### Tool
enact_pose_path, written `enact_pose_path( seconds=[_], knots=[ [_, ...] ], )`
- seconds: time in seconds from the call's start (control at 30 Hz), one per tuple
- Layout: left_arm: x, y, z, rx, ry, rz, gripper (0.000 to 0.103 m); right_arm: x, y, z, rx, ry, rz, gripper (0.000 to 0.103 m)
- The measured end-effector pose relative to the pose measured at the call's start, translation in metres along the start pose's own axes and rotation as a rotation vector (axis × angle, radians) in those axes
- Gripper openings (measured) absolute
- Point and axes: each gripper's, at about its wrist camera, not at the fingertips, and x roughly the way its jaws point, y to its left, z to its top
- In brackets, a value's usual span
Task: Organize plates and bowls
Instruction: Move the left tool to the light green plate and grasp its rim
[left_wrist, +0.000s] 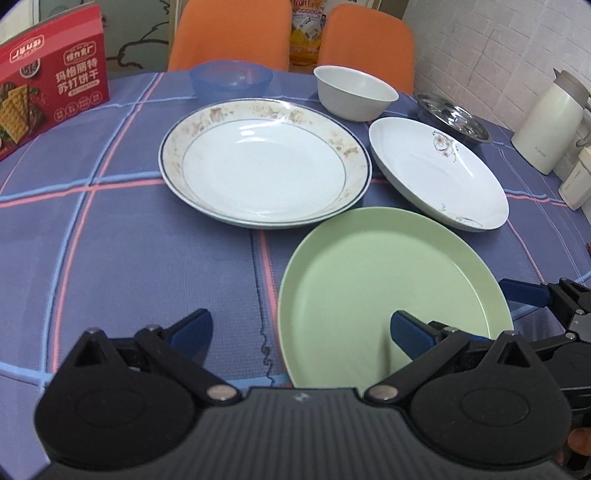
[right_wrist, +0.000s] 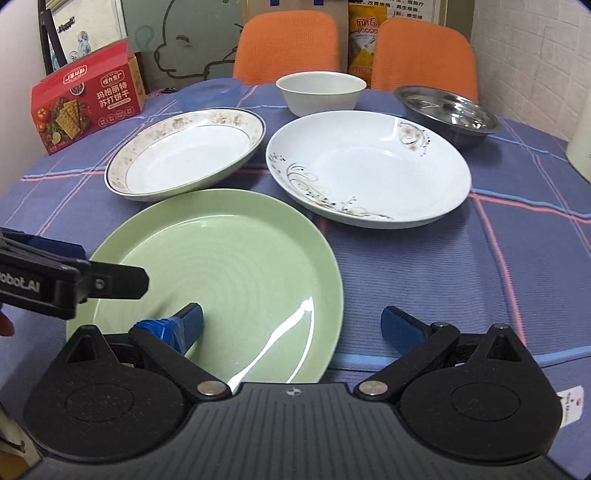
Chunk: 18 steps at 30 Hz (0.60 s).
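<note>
A green plate (left_wrist: 388, 273) (right_wrist: 221, 266) lies nearest on the table. A floral-rimmed white plate (left_wrist: 264, 160) (right_wrist: 184, 155) and a white plate with a vine pattern (left_wrist: 439, 170) (right_wrist: 369, 166) lie behind it. Further back stand a blue bowl (left_wrist: 231, 79) (right_wrist: 210, 92), a white bowl (left_wrist: 354, 92) (right_wrist: 321, 92) and a steel bowl (left_wrist: 454, 118) (right_wrist: 447, 110). My left gripper (left_wrist: 301, 332) is open, its right finger over the green plate's left part. My right gripper (right_wrist: 293, 326) is open, its left finger over the plate's near part. Both are empty.
A red cracker box (left_wrist: 48, 81) (right_wrist: 85, 107) stands at the back left. A white kettle (left_wrist: 550, 122) stands at the right edge. Two orange chairs (left_wrist: 232, 33) (right_wrist: 288, 44) stand behind the table with the checked blue cloth (left_wrist: 129, 240) (right_wrist: 461, 258).
</note>
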Motion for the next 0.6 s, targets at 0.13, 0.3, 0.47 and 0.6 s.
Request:
enact_pose_path(
  seconds=[0.13, 0.3, 0.47, 0.6],
  knots=[
    [0.0, 0.0, -0.001, 0.01, -0.017, 0.007, 0.102, -0.005, -0.002, -0.014, -0.025, -0.087, 0.015, 0.091],
    [0.004, -0.014, -0.01, 0.065, -0.059, 0.093, 0.091, -0.006, 0.001, -0.016, -0.023, -0.115, 0.007, 0.091],
    [-0.006, -0.02, -0.019, 0.054, -0.106, 0.049, 0.058, -0.005, 0.017, -0.017, -0.08, -0.123, 0.063, 0.09],
    [-0.007, -0.027, -0.022, 0.044, -0.104, 0.026, 0.052, -0.006, 0.028, -0.019, -0.055, -0.127, 0.037, 0.09]
  ],
)
